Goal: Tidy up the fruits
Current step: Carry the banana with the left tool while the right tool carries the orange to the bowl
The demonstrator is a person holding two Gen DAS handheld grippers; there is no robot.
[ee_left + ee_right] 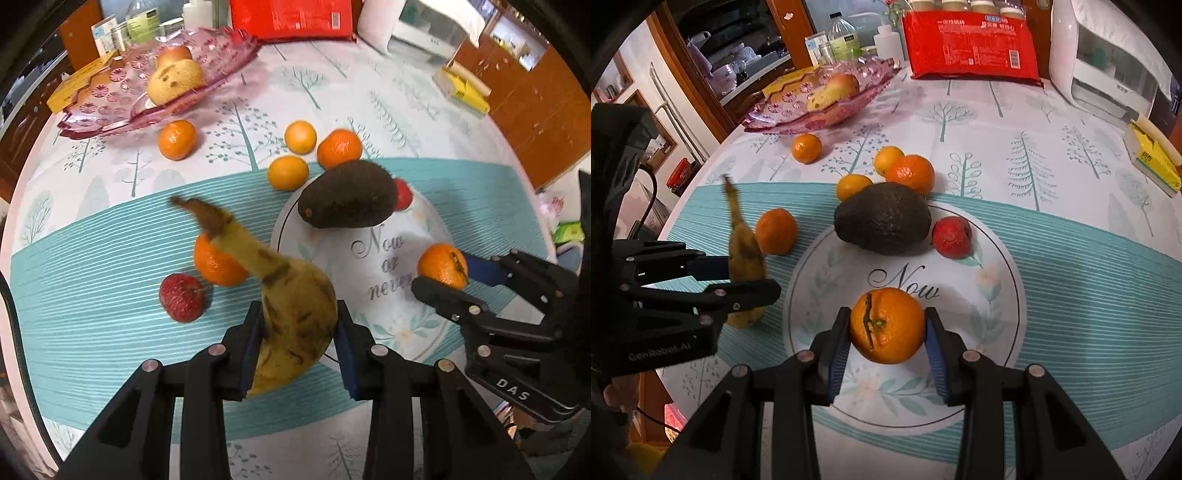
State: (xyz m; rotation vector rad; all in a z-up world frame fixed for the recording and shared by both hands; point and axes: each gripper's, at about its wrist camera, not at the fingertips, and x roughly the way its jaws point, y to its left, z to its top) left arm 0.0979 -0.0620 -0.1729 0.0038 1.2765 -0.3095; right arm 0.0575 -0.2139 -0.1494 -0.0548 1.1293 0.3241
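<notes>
the jaws of the left gripper (299, 347) clamp the banana (291, 314) and those of the right gripper (888, 338) clamp a mandarin (887, 325), both above the surface (1071, 277); transport step, next carry each to the pink glass dish (783, 103).

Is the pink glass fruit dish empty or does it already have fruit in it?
Not empty. The pink glass dish holds two pieces of yellowish fruit near its middle; the rest of it looks bare.
</notes>
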